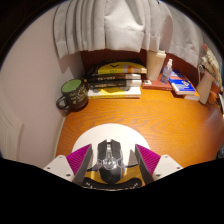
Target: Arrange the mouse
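Between the two fingers (63, 163) of the gripper (108, 160) lies the mouse (109, 157), its long axis along them and pointing away toward the books (113, 82) at the desk's (150, 115) far edge, on a white round mat (100, 137) near the front edge; the gripper, held low and level, seems clenched on it.

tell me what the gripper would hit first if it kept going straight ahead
Likely the stack of books at the desk's far side. The gripper already has the mouse between its fingers, with bare desk ahead; depth is unclear.
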Demonstrator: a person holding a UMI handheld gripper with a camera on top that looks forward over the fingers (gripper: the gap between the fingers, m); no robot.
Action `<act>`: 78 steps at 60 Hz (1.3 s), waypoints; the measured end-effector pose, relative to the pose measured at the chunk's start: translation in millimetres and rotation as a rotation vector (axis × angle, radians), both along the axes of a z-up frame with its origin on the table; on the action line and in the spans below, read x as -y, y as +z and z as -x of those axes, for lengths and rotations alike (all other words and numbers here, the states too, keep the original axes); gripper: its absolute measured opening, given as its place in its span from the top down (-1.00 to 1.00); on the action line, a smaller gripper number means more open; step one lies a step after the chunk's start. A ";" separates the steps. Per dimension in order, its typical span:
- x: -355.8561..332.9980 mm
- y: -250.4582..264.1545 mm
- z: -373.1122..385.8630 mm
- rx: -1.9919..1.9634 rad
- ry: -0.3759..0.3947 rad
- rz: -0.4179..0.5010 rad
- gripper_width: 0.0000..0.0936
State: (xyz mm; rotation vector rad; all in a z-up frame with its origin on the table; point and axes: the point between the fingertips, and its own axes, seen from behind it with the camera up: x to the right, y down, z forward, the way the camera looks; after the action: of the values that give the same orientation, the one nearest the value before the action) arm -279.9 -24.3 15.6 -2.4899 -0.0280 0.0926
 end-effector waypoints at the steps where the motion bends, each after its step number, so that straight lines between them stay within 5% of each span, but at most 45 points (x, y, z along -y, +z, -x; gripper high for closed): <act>1: -0.6 6.9 -1.5 0.000 0.004 -0.013 -0.87; 27: 37.4 174.7 -201.0 -0.006 0.019 -0.258 -0.83; 50: 88.1 183.6 -381.8 0.045 0.000 -0.264 -0.82; 78: 93.5 191.7 -382.7 0.020 -0.009 -0.275 -0.83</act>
State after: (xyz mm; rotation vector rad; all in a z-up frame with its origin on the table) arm 102.9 -117.8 207.3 -2.2157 -0.0352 0.0552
